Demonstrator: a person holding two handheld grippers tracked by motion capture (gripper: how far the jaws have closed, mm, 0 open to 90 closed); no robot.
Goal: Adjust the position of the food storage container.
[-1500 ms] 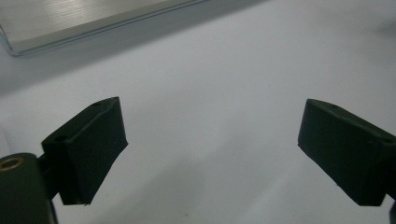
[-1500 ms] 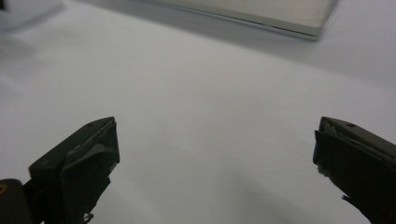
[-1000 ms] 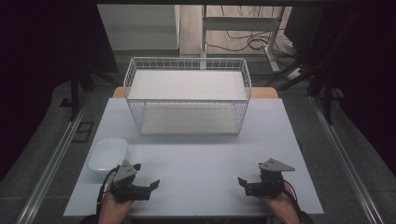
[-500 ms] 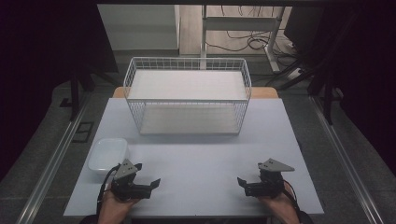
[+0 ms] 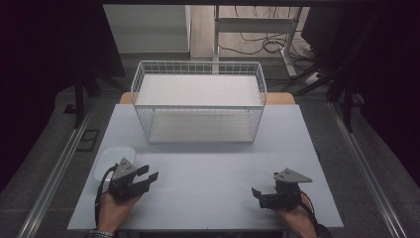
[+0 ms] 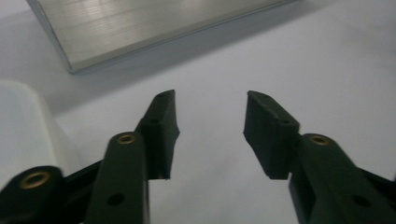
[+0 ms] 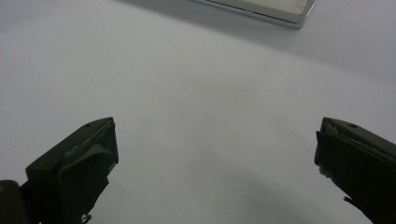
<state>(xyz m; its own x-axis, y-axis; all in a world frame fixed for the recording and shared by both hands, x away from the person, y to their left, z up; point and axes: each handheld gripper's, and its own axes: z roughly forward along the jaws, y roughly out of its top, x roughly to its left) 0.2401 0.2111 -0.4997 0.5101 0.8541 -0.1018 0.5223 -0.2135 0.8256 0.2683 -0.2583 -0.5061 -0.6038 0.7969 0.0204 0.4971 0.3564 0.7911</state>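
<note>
- Tongs first: we are holding the left tongs [image 5: 148,177] low over the near left of the table [image 5: 213,168], with a narrow gap between the jaws and nothing in it; they have just been closing on empty air.
- We are keeping the right tongs [image 5: 258,193] wide apart over the near right of the table, also with nothing between the jaws.
- We are seeing a white tub [image 5: 113,157] sitting on the table just beside the left tongs, on their far left side; in the left gripper view its pale rim [image 6: 23,135] is showing at the left edge, outside the jaws and not touched.
- We are looking at a white wire basket [image 5: 198,106] standing at the far middle of the table, well apart from both tongs, with no loose thing visible inside it.
- We are judging that the work is only beginning: nothing is gripped, nothing is lifted, and the tub is lying where it can be reached.
- We are guessing that the left tongs are heading for the tub, since it is the nearest thing; they would need to open again and swing left to straddle its rim.
- We are leaving open where the tub should go; the basket looks the likely place, but the pictures are not settling that.
</note>
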